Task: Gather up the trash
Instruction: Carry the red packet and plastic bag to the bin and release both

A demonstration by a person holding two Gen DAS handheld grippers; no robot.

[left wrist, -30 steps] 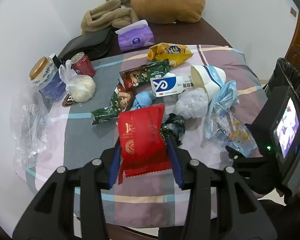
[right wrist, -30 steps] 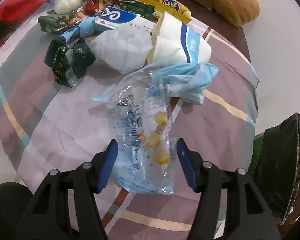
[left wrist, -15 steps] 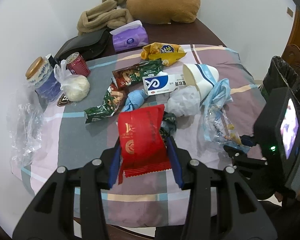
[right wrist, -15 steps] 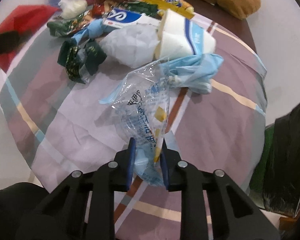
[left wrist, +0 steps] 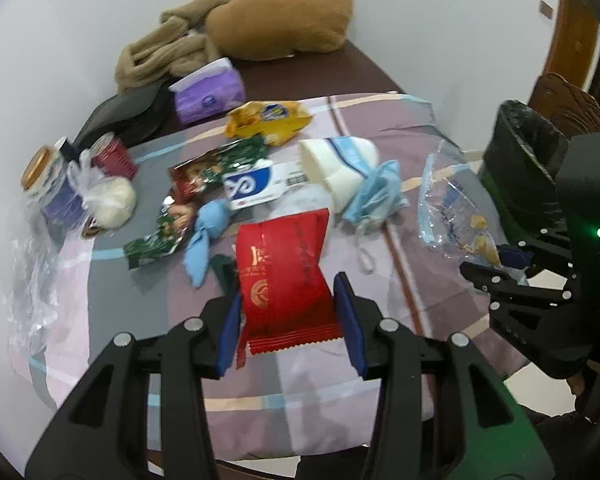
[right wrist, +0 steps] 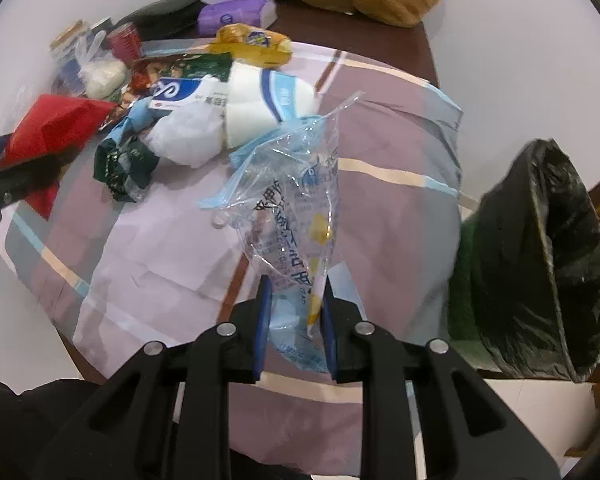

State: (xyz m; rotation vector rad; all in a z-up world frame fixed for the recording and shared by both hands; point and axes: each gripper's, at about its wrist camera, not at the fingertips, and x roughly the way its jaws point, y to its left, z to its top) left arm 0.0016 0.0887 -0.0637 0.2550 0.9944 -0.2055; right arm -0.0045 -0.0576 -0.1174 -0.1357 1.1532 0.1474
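Right gripper jaws clamp the clear crinkled plastic bag, raised for the black-lined bin at three o'clock; left gripper jaws pinch the red foil wrapper, likely bin-bound too.

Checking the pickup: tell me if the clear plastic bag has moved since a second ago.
Yes. The clear plastic bag, flat on the tablecloth before, now hangs lifted in the shut right gripper, carried right toward the black-lined trash bin.
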